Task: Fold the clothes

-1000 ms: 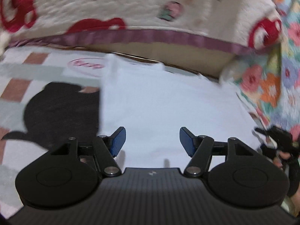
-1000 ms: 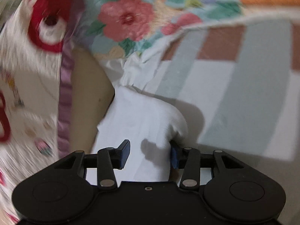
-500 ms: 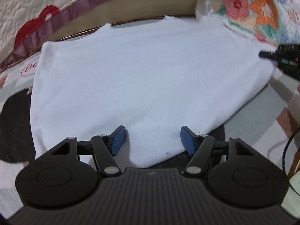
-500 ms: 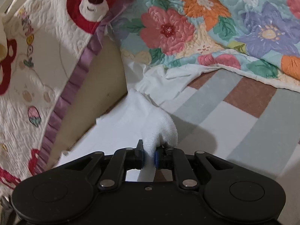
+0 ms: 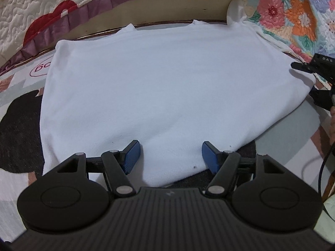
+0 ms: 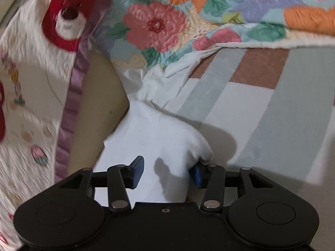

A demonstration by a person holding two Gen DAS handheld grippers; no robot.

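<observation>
A white garment (image 5: pixel 167 83) lies spread flat on the patterned mat, its near hem curving toward me. My left gripper (image 5: pixel 170 148) hovers open over that near hem, and the cloth lies under and between its blue fingertips (image 5: pixel 132 154). In the right wrist view, a raised hump of the same white garment (image 6: pixel 159 133) sits between the fingers of my right gripper (image 6: pixel 167 165), which is open; the right pad (image 6: pixel 196 174) touches the fold. The right gripper (image 5: pixel 314 67) also shows at the garment's right corner in the left wrist view.
The checked mat (image 6: pixel 261 104) with a black figure (image 5: pixel 18 125) lies under the garment. A white quilt with red bears (image 5: pixel 41 10) and a floral quilt (image 6: pixel 167 21) border the far side, above a beige board (image 5: pixel 167 6). A cable (image 5: pixel 322 167) hangs at right.
My right gripper, shut on the white fold half a second ago, has opened, and the fold stays bunched between its fingers. My left gripper stayed open and has settled over the near hem.
</observation>
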